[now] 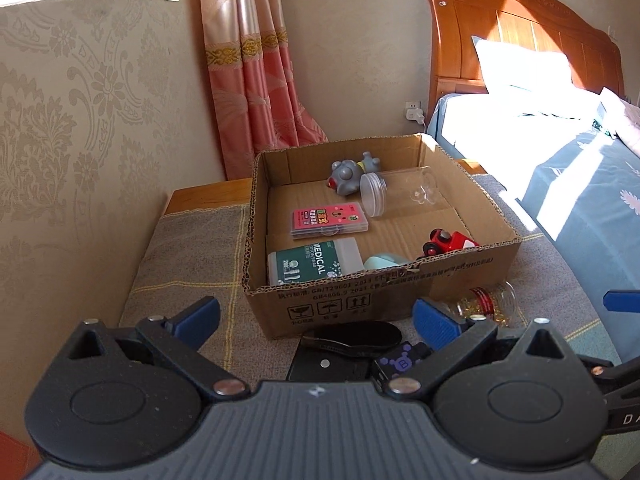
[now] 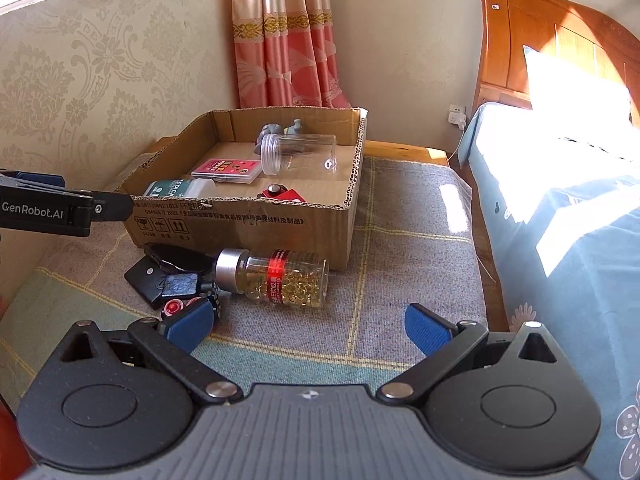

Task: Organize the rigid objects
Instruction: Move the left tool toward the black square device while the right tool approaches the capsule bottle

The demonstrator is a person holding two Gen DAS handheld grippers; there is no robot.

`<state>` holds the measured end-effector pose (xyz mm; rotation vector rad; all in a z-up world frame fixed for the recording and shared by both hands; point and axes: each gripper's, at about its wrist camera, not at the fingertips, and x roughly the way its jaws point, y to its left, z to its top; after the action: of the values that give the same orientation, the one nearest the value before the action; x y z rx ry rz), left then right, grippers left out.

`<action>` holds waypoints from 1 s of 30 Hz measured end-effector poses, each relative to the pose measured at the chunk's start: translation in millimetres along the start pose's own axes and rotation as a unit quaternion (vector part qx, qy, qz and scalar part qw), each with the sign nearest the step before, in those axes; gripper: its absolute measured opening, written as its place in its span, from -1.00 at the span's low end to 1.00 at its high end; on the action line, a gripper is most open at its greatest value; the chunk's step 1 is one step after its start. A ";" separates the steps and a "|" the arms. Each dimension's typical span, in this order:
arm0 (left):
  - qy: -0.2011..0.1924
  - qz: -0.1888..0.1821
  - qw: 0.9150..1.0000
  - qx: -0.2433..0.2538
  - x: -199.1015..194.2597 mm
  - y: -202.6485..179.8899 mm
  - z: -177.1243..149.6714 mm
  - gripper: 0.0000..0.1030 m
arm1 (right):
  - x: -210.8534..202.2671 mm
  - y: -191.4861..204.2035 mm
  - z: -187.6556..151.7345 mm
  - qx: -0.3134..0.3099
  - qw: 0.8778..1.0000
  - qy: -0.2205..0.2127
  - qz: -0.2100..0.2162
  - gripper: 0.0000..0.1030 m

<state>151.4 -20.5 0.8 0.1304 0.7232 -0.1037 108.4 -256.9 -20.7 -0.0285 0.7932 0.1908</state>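
Box [image 1: 372,300] of brown cardboard sits open on the worktop [image 1: 188,264], holding a jar [image 1: 400,192], card case [image 1: 330,220] and swab tub [image 1: 316,262]; its wall half hides a red car [image 1: 450,242]. Left tongs [image 1: 316,320] gape wide, empty. Right view: pill bottle [image 2: 280,278] lies before the box; right tongs [image 2: 308,326] wide, empty; dark items beside are unclear.

The cardboard box [image 1: 400,292] is brown with black print. Inside, the toy car [image 1: 450,241] is red, the card case [image 1: 329,220] pink, the swab box [image 1: 308,264] green with white letters. The pill bottle [image 2: 280,278] has yellow capsules and a red label. The cloth [image 2: 400,240] is grey with yellow lines. The curtain [image 1: 256,80] is pink and gold
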 end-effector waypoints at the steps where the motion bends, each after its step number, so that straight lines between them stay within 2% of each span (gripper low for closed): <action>1: -0.001 0.004 1.000 0.006 -0.6 0.3 -4.3 0.99 | 1.2 -0.5 -1.3 0.002 1.000 0.002 0.000 1.00; 4: 0.009 0.016 1.000 0.018 2.2 0.8 -16.2 0.99 | 7.3 -1.7 -5.8 0.008 1.000 0.012 0.000 1.00; 10: 0.038 -0.010 0.999 -0.001 17.0 9.3 -46.1 0.99 | 25.2 6.4 -10.7 0.006 0.999 0.031 -0.012 1.00; 18: 0.054 -0.006 0.998 -0.006 30.0 16.8 -62.8 0.99 | 45.7 15.3 -11.2 0.012 0.999 0.035 -0.032 1.00; 30: 0.057 -0.013 0.998 -0.036 37.6 42.3 -72.2 0.99 | 60.7 37.9 4.5 0.007 0.999 -0.019 -0.045 1.00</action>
<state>138.2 30.5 -74.2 0.0577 0.8411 -0.0959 146.3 -209.5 -58.8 -0.0465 0.7536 0.0994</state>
